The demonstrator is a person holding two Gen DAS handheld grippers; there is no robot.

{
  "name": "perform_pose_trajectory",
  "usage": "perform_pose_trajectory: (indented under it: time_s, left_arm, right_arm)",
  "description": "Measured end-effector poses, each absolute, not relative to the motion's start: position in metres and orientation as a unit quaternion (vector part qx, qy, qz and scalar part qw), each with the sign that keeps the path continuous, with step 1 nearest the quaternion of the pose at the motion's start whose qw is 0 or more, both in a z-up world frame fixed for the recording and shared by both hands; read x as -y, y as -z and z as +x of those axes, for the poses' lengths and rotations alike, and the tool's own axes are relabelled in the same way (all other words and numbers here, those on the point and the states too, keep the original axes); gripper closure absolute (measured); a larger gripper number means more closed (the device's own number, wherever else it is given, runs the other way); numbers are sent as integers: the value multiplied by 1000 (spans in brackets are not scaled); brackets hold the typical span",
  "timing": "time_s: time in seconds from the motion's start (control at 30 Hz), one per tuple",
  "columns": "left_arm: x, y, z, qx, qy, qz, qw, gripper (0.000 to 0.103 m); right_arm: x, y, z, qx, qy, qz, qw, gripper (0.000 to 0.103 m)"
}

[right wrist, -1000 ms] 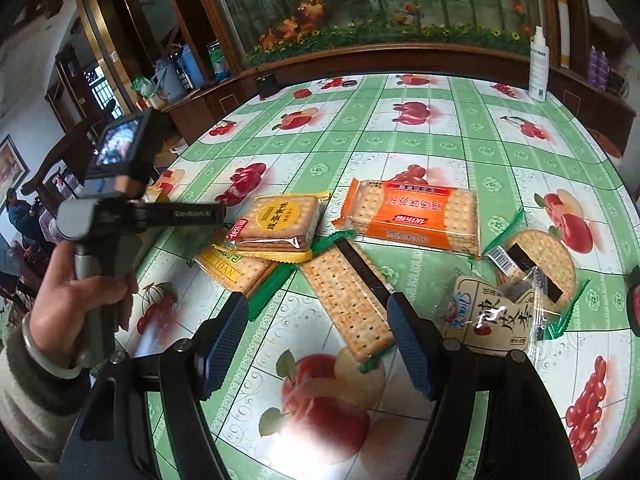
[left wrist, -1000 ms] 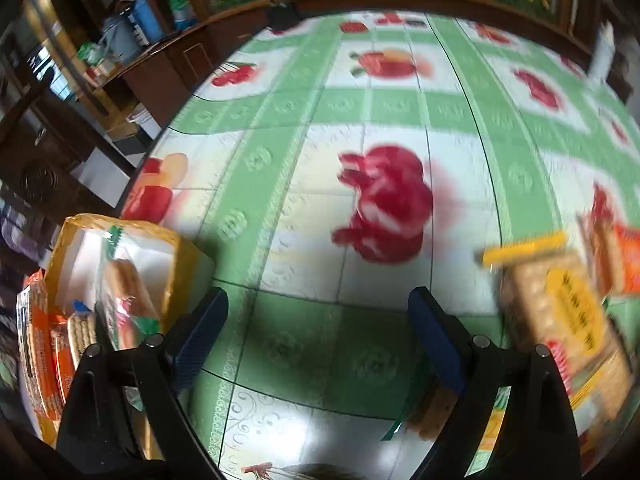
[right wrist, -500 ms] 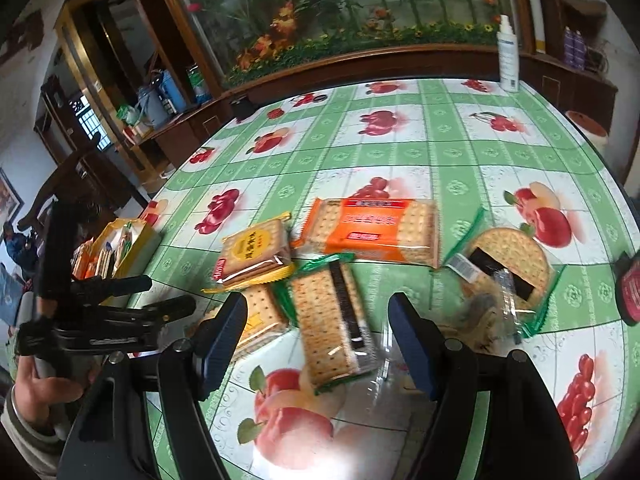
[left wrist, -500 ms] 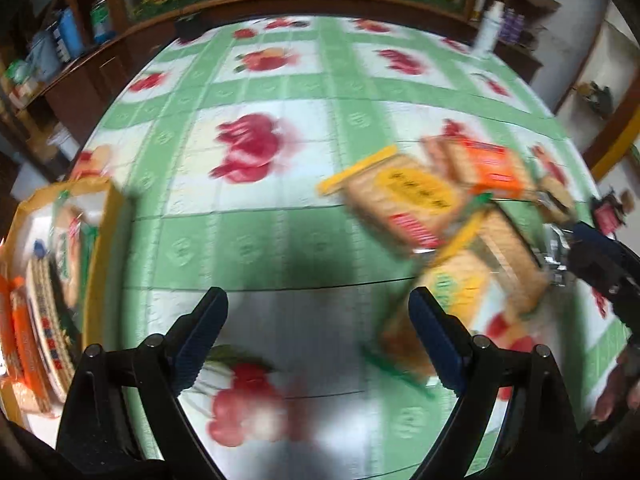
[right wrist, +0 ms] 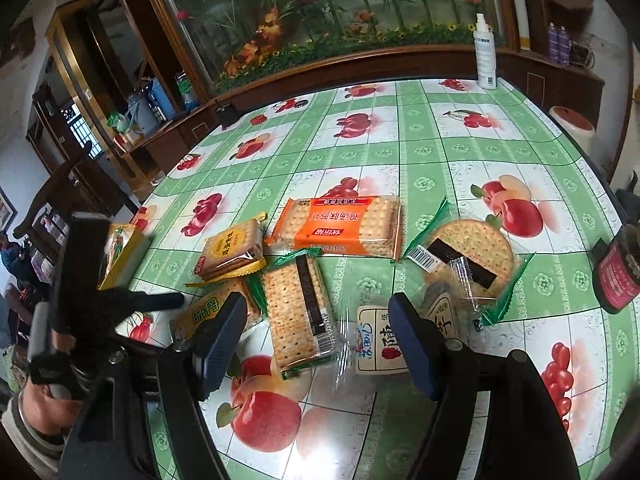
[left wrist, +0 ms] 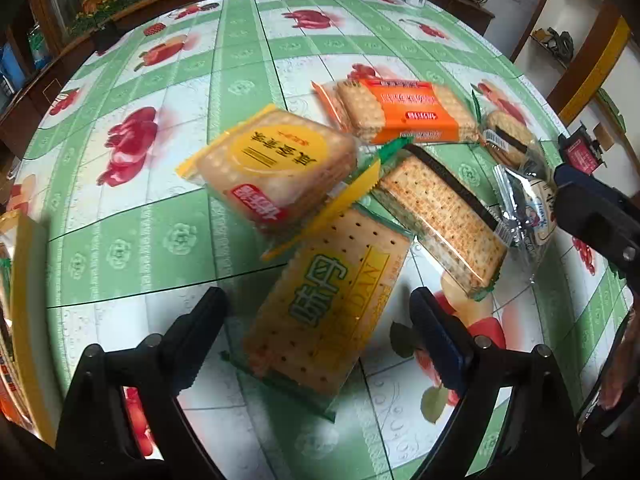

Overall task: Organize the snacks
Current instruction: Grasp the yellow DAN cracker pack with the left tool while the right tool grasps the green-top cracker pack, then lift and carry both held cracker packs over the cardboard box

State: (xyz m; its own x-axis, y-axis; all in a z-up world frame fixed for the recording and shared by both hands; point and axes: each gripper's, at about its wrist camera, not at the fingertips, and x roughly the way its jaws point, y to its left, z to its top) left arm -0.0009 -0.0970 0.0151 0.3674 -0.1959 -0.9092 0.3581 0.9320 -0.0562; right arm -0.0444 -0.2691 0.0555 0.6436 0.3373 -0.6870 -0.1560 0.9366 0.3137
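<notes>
In the left wrist view, the left gripper [left wrist: 316, 316] hangs wide open and empty over the green cracker pack [left wrist: 328, 308], just below the yellow pack [left wrist: 276, 168]. In the right wrist view, the right gripper [right wrist: 316, 332] is half open and empty, the long cracker pack [right wrist: 300, 312] beyond its fingers, right of the green pack, on the surface [right wrist: 440, 148].

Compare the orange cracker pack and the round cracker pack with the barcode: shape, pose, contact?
The orange cracker pack is a long rectangle with an orange band; the round cracker pack is a disc in clear wrap with green edges and a black stripe. The orange pack lies clear on top; the round pack has a clear wrapper overlapping its near edge. Both lie flat on the tablecloth, sealed, outside both grippers.
</notes>
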Motion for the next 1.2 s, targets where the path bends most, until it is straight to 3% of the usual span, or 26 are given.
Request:
perform_pose_trajectory:
  time_s: [0.1,0.2,0.3,0.7,0.73,0.8,0.87,1.0,1.2]
  left_arm:
    - [96,-15,1,-532,172,68,827,13]
    - [90,-18,1,-527,172,74,829,28]
    - [79,-20,2,-528,166,67,830,36]
    - [23,-22,-4,-538,137,15,832,41]
    - [23,-22,-4,-537,136,14,832,40]
    - [23,-21,-2,-536,133,8,833,31]
    - [25,-20,-2,-530,126,11,839,31]
    - [28,-20,-9,-524,120,34,843,43]
    - [15,-21,-18,-520,113,17,847,49]
  right_arm:
    - [264,-56,-44,-400,-149,106,898,30]
    - [252,-55,-40,-406,-158,76,897,30]
    - [237,-53,-32,-413,-167,43,894,30]
    - [206,-15,3,-472,-172,-51,863,30]
    - [204,-13,2,-475,-175,-52,861,33]
    - [198,-11,-2,-476,-176,-67,859,52]
    - [193,-11,-9,-468,-188,-69,861,56]
    - [193,-12,-15,-462,-190,-58,864,56]
    - [191,-14,-31,-455,-198,-30,868,57]
